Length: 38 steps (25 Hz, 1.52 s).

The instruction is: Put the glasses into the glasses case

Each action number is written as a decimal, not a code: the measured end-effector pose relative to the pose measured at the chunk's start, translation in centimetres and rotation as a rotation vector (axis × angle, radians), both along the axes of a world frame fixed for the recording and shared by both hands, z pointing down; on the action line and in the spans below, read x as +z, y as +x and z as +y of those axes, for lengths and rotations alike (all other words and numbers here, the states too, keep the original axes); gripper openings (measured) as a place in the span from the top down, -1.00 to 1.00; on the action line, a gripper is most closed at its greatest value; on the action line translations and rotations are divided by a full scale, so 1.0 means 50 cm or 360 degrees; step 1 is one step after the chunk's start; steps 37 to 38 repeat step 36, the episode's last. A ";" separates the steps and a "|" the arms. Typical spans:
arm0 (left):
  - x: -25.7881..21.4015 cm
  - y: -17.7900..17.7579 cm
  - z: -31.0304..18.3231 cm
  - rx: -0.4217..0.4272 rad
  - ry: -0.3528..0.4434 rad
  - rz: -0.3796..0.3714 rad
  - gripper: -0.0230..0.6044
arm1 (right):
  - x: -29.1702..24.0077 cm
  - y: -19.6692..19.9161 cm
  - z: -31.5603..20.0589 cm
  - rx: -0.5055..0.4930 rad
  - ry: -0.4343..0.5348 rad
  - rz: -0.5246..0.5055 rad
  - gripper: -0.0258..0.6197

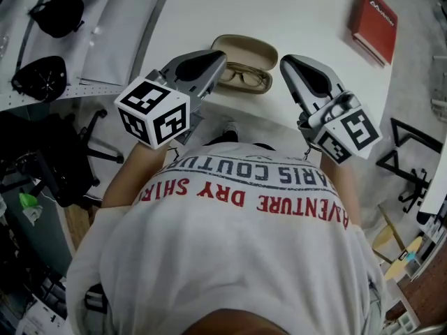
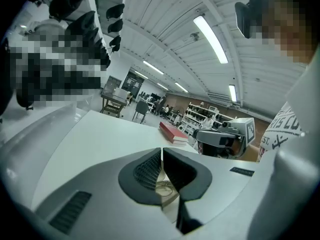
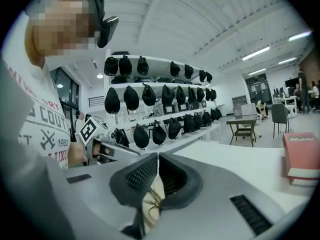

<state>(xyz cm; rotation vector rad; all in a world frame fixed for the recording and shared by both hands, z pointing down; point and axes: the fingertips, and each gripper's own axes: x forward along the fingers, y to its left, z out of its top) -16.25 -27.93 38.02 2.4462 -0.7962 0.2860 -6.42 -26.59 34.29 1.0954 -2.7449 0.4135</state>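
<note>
1. Glasses (image 1: 244,76): lying inside the open glasses case (image 1: 246,47) on the bench (image 1: 293,12).
2. Left gripper (image 1: 218,60), right gripper (image 1: 286,65): flanking the case, fingers pressed together, nothing held.
3. Handling, judged: the lid probably remains to be closed. Press it down gently with the base steadied.

On the white table (image 1: 307,19) I see an open tan glasses case (image 1: 244,49) holding the glasses (image 1: 244,76). A red book (image 1: 374,16) lies well apart.

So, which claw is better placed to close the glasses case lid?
Left, narrowly. In the head view the left claw overlaps the left end of the open glasses case; the right claw sits just off it. Both are shut, empty.
</note>
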 end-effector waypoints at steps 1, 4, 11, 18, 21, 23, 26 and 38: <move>-0.009 0.003 0.000 0.0005 0.0012 0.0007 0.81 | -0.006 0.006 0.002 0.0015 0.0001 -0.0024 0.83; -0.032 0.011 0.002 0.0020 0.0040 0.0025 0.81 | -0.013 0.014 0.008 0.0037 0.0001 -0.0055 0.84; -0.062 0.019 0.004 0.0036 0.0081 0.0036 0.81 | -0.036 0.009 0.002 0.0083 0.0099 0.0012 0.85; -0.070 0.022 -0.001 0.0031 0.0107 0.0038 0.81 | -0.038 0.009 0.000 0.0079 0.0095 0.0020 0.85; -0.066 0.021 0.001 0.0029 0.0107 0.0031 0.81 | -0.031 0.009 0.001 0.0079 0.0087 0.0029 0.85; -0.064 0.020 0.000 0.0028 0.0104 0.0028 0.81 | -0.028 0.008 0.001 0.0076 0.0086 0.0042 0.85; -0.061 0.024 -0.002 0.0029 0.0099 0.0029 0.81 | -0.023 0.009 0.001 0.0069 0.0086 0.0062 0.85; -0.048 0.038 -0.008 0.0048 0.0079 0.0018 0.81 | -0.005 0.015 -0.003 0.0061 0.0057 0.0075 0.85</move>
